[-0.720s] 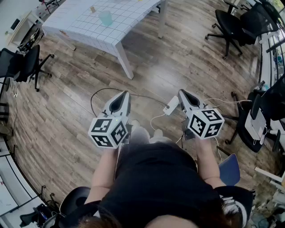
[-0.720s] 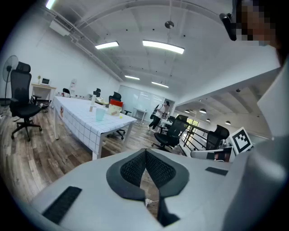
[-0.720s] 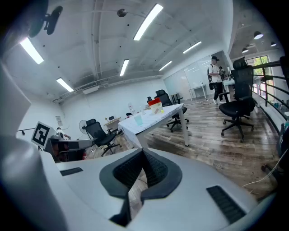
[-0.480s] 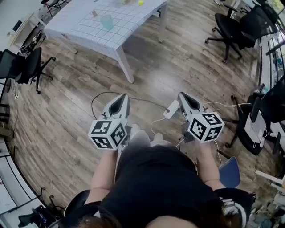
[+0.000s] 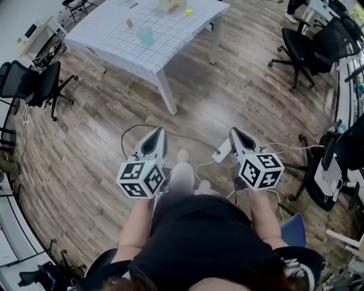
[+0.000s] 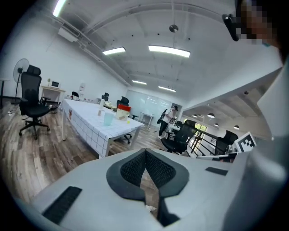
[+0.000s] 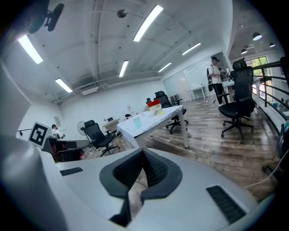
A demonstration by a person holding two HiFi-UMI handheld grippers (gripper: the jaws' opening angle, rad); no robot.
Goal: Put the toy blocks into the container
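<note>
- two grippers are held out in front of our body, low over the wooden floor [image 5: 85, 136] and well apart from the table [image 5: 114, 42].
- we see the left gripper [image 5: 154, 134] in the head view with its tips pointing toward the table; in its own view the ribbed black pads [image 6: 133, 168] meet at the tip, clenched on nothing.
- we see the right gripper [image 5: 236, 134] just as plainly; in the right gripper view its pads [image 7: 156, 170] are pressed together at the tip, and only floor shows through the slit behind them.
- each gripper carries its marker cube nearest to us, the left cube [image 5: 139, 179] and the right cube [image 5: 261, 169].
- on the white grid-patterned tabletop stands a translucent green container [image 5: 145, 36], upright, near the edge facing us.
- a small brown block [image 5: 129, 23] sits beyond the container to its left, apart from it.
- a yellow block [image 5: 188, 12] lies near the far right part of the table, just beside a box with a red top [image 6: 123, 112].
- none of the blocks we can make out is inside the container.
- a white power strip [image 5: 220, 150] with cables lies on the floor between the two grippers, nearer the right one.
- a black office chair [image 5: 28, 82] stands left of the table, and another [image 5: 307, 48] stands at the right.
</note>
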